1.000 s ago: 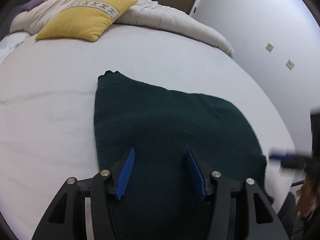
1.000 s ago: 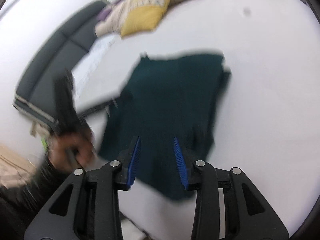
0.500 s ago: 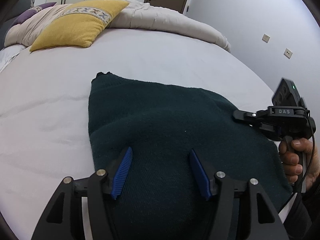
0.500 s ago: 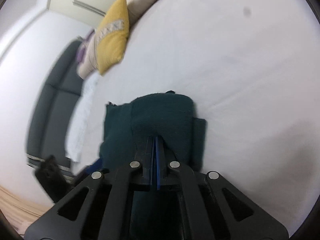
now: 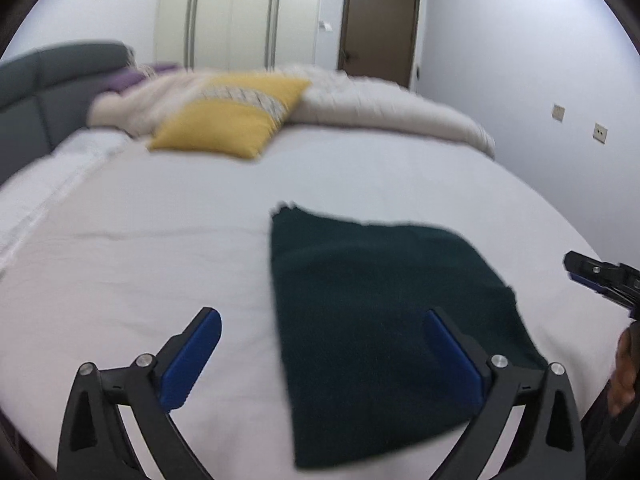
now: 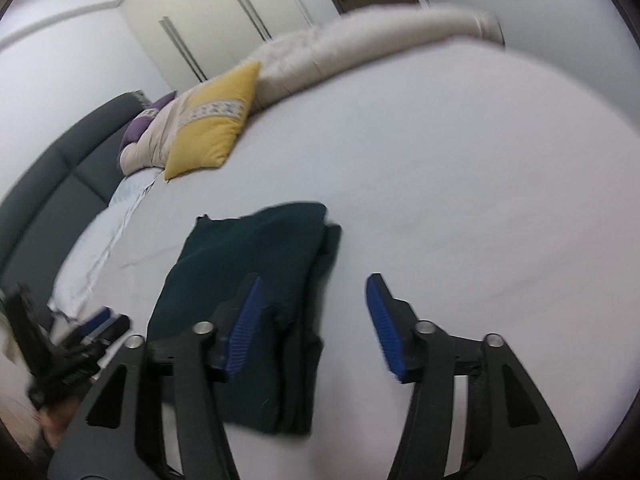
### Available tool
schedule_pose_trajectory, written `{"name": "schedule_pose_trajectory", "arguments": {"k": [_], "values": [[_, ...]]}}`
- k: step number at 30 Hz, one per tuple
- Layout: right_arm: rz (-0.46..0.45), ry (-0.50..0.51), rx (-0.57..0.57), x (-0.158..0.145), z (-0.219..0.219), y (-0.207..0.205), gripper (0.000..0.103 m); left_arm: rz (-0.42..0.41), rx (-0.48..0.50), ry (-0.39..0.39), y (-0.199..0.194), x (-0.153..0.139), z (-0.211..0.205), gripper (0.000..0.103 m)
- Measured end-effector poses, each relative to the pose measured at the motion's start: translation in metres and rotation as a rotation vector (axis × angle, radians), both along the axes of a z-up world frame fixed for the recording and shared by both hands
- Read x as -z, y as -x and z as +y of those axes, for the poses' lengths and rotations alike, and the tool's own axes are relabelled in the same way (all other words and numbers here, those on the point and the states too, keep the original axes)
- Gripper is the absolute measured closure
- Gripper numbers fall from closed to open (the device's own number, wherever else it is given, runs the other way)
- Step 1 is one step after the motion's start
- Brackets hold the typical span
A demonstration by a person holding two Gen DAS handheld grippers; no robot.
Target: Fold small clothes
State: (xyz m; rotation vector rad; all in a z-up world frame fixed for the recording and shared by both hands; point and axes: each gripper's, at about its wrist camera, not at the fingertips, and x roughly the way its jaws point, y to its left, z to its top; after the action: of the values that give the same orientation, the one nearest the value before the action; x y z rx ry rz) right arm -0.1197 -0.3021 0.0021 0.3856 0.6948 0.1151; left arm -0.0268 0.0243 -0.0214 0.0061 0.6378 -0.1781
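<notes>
A dark green garment (image 5: 384,320) lies folded flat on the white bed (image 5: 160,248), near its front edge, with a doubled layer showing along its right side in the right wrist view. The left gripper (image 5: 320,352) hangs above it with its jaws spread wide, having just been opening; nothing is pinched between them, and the cloth's left edge only shows through the gap. The right gripper (image 6: 312,316) also stands apart, its jaws just opened, free of the cloth. Both views are smeared by motion, so the knit and the fold lines are hard to read. A yellow pillow (image 5: 228,120) and a pale duvet (image 5: 380,108) sit blurred at the far end. A hand (image 5: 624,372) is cut off at the frame edge.
</notes>
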Motion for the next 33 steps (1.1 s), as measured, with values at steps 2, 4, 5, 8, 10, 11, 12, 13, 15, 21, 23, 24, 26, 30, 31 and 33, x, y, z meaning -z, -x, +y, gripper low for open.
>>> {"name": "schedule_pose_trajectory", "arguments": {"k": [2, 4, 5, 8, 10, 11, 12, 13, 15, 21, 23, 24, 26, 30, 31, 33], "values": [[-0.08, 0.057, 0.001, -0.026, 0.017, 0.017, 0.028, -0.061, -0.033, -0.056, 0.014, -0.019, 0.001, 0.0], [-0.174, 0.12, 0.005, -0.051, 0.032, 0.041, 0.013, -0.128, -0.085, -0.104, 0.026, -0.043, 0.003, 0.0], [-0.208, 0.155, 0.024, -0.062, 0.038, 0.05, 0.002, -0.155, -0.106, -0.109, 0.03, -0.053, 0.005, 0.0], [-0.293, 0.245, 0.123, -0.093, 0.056, 0.072, 0.001, -0.257, -0.125, -0.091, 0.049, -0.087, 0.012, 0.0], [-0.319, 0.265, 0.141, -0.11, 0.061, 0.081, 0.0, -0.308, -0.133, -0.06, 0.062, -0.104, 0.018, 0.0], [-0.326, 0.273, 0.145, -0.117, 0.063, 0.085, 0.0, -0.305, -0.149, -0.062, 0.065, -0.11, 0.021, 0.0], [-0.334, 0.279, 0.151, -0.125, 0.065, 0.089, 0.0, -0.291, -0.155, -0.07, 0.064, -0.115, 0.022, 0.0], [-0.339, 0.285, 0.153, -0.132, 0.066, 0.093, 0.0, -0.267, -0.148, -0.069, 0.063, -0.118, 0.023, 0.0], [-0.329, 0.293, 0.147, -0.143, 0.072, 0.098, 0.0, -0.221, -0.131, -0.037, 0.059, -0.118, 0.026, 0.0], [-0.128, 0.279, 0.088, -0.148, 0.089, 0.093, 0.0, -0.028, -0.148, -0.058, 0.038, -0.078, 0.018, 0.0], [-0.06, 0.258, 0.076, -0.137, 0.091, 0.085, 0.0, 0.031, -0.143, -0.066, 0.033, -0.061, 0.015, 0.0], [-0.027, 0.252, 0.068, -0.129, 0.093, 0.082, 0.0, 0.057, -0.137, -0.061, 0.03, -0.052, 0.014, 0.0], [0.024, 0.259, 0.06, -0.109, 0.097, 0.074, 0.0, 0.088, -0.139, -0.055, 0.027, -0.038, 0.013, 0.0], [0.093, 0.281, 0.053, -0.071, 0.105, 0.064, 0.0, 0.147, -0.134, -0.055, 0.022, -0.013, 0.011, 0.0], [0.099, 0.286, 0.054, -0.063, 0.107, 0.062, 0.0, 0.157, -0.133, -0.055, 0.022, -0.007, 0.011, 0.0], [0.121, 0.301, 0.054, -0.047, 0.109, 0.058, 0.0, 0.173, -0.131, -0.05, 0.023, 0.002, 0.013, 0.0]]}}
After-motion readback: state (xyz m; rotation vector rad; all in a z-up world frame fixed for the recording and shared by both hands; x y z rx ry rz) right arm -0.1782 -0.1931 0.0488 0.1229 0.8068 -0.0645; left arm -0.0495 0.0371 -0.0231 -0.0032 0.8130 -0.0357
